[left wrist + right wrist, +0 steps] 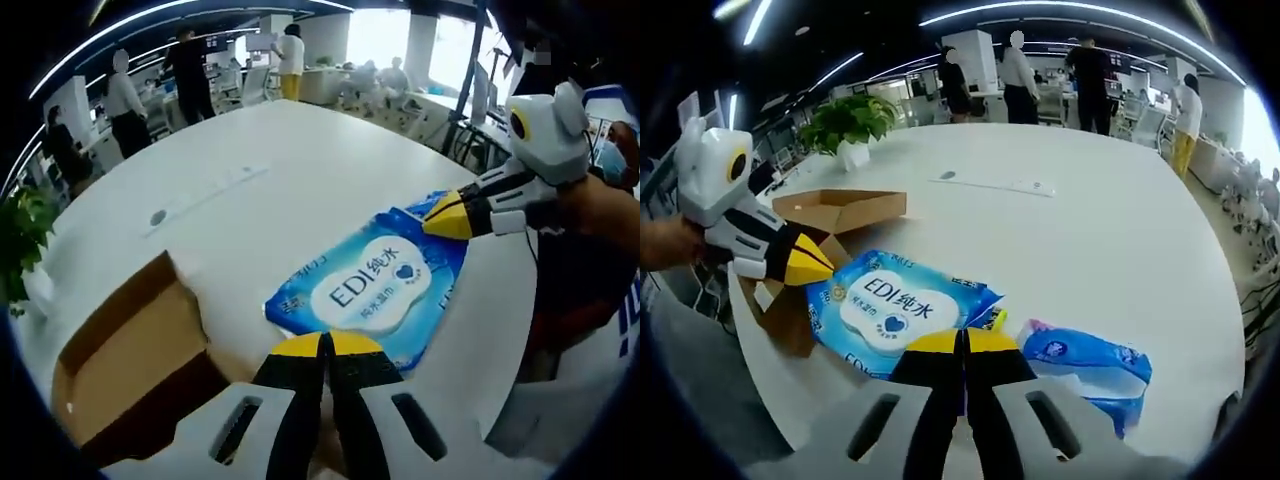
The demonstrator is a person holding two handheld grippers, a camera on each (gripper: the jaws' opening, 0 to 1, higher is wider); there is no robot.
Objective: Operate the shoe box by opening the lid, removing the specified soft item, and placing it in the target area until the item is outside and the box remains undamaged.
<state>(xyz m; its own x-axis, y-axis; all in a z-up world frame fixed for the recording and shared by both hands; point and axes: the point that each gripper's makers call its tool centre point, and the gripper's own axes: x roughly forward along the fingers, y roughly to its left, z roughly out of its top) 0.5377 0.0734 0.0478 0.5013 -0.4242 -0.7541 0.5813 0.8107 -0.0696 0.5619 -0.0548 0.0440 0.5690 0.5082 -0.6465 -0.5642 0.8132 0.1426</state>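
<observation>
Left gripper view, nearest: our left claw (325, 345) rises from the bottom with its yellow tips drawn together, and they look clamped on the near edge of the blue wipes pack (375, 290).
Left gripper view, pack: it lies flat on the white desk (300, 160), outside the box, with its white label and "EDI" lettering facing up.
Left gripper view, other claw: the right claw (450, 218) comes in from the right; its yellow tip is closed and sits on the pack's far corner.
Left gripper view, box: the cardboard shoe box (130, 370) stands open just left of the pack, its brown inside showing and no damage that we can see.
Right gripper view, nearest: our right claw (962, 342) has its tips together at the pack's (895, 305) edge; we judge it pinching the wrapper.
Right gripper view, left claw: it (805, 265) touches the pack's other end, closed.
Right gripper view, box: it (835, 215) stands open beside the pack, flaps up.
Right gripper view, extra: a second blue soft pack (1090, 365) lies near, to the right.
Progress: we judge lid opened and item out; what remains is setting it in the target area, which we cannot identify.
Look: soft, glossy, slightly crinkled at the edges.
</observation>
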